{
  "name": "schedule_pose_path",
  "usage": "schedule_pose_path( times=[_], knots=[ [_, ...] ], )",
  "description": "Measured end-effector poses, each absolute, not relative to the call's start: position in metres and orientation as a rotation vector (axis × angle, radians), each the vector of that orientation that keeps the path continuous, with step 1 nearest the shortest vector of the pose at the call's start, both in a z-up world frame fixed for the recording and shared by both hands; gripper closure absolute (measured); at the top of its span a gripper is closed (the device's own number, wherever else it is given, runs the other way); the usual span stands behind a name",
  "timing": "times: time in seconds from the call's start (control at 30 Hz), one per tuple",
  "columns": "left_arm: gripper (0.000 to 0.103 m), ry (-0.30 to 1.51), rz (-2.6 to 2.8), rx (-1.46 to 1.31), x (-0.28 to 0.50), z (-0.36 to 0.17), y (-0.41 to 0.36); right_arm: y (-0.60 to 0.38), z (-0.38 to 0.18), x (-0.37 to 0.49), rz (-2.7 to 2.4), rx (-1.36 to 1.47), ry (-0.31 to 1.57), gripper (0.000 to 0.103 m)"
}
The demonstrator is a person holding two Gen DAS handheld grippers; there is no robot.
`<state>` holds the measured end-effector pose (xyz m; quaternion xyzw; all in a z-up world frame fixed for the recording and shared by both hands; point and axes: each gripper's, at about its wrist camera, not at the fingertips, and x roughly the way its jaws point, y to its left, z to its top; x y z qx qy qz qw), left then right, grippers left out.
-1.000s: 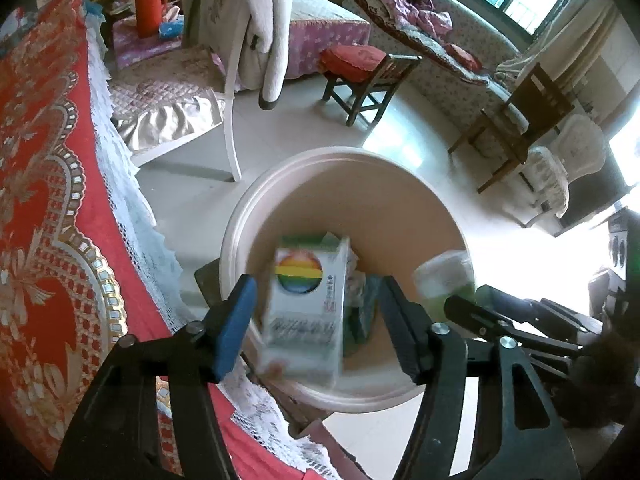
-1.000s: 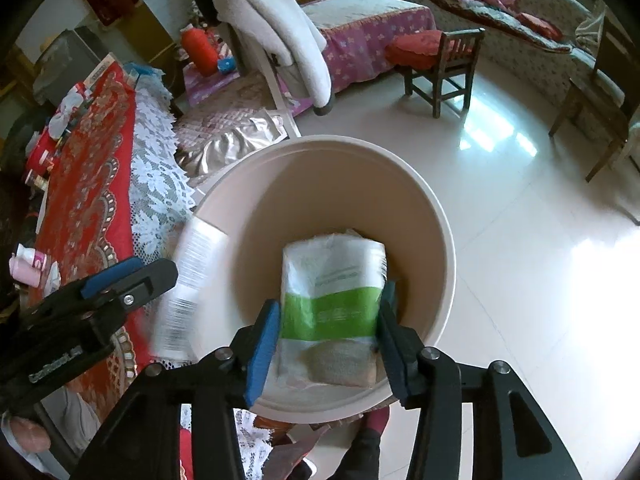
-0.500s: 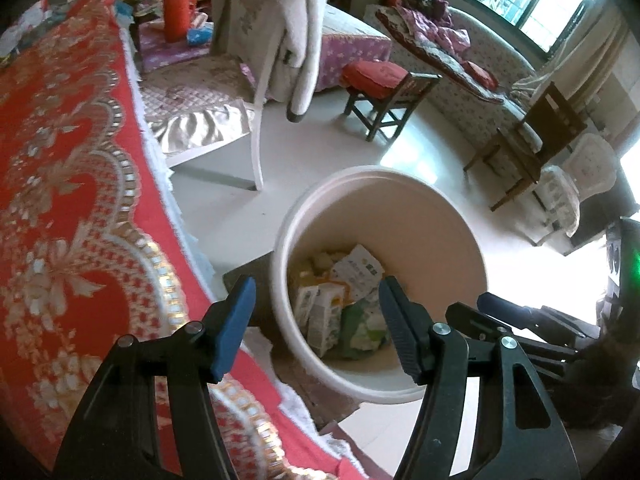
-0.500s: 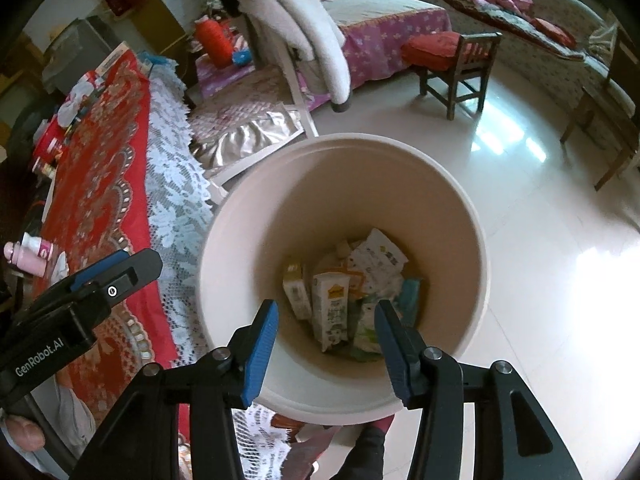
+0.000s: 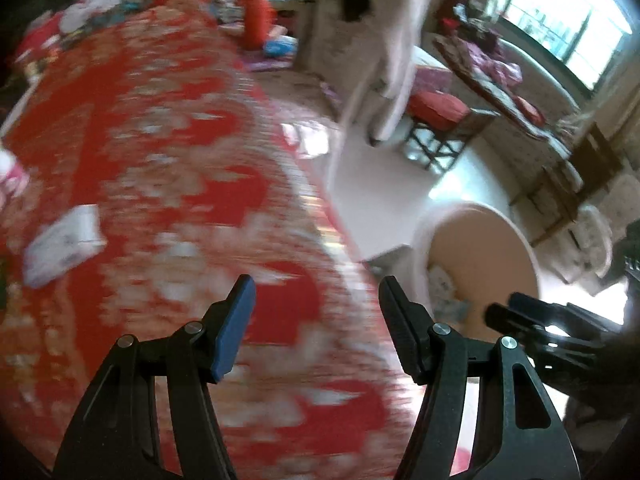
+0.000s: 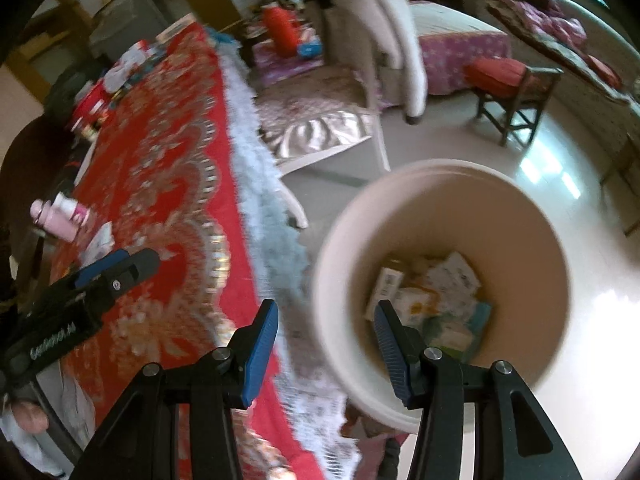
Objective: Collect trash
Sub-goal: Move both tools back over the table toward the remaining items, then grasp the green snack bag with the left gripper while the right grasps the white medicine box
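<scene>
A beige round bin (image 6: 440,184) stands on the floor beside the table and holds several cartons and wrappers (image 6: 432,300); it also shows in the left wrist view (image 5: 480,248). My left gripper (image 5: 316,300) is open and empty over the red tablecloth (image 5: 160,140). My right gripper (image 6: 326,328) is open and empty above the bin's left rim and the lace table edge. A white packet (image 5: 64,244) lies on the cloth at the left. The left gripper also shows in the right wrist view (image 6: 100,276). Both views are blurred.
A pink bottle (image 6: 52,220) and small boxes (image 6: 120,64) lie on the table's far side. A white chair with draped cloth (image 6: 384,32), a red-cushioned wooden chair (image 6: 508,80), a red thermos (image 6: 280,28) and a bed stand beyond on the tiled floor.
Both grippers dropped their packages into the bin, then swung left toward the table. The left one has moved from over the bin to over the red cloth.
</scene>
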<state>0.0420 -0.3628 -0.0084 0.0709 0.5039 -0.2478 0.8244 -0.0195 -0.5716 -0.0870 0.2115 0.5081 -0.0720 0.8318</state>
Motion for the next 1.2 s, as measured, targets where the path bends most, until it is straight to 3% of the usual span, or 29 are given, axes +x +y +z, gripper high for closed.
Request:
schedule_pose_path(
  times=[0.37,0.6,1.0,1.2],
  knots=[
    [0.04,1.056,-0.178,0.154,0.156,-0.017,-0.203,-0.488,-0.084,0.024,-0.026,0.373,1.095,0.055],
    [0.04,1.137,-0.052,0.148,0.222,-0.057,-0.138,-0.456,-0.085,0.032,-0.015,0.357,1.115,0.055],
    [0.04,1.286,-0.342,-0.01,0.147,-0.068,-0.132,-0.415,-0.088,0.066,0.009,0.369,1.127,0.054],
    [0.04,1.231,-0.372,-0.064,0.119,-0.041,-0.103,-0.371,-0.086,0.093,0.097,0.362,1.119,0.042]
  ],
)
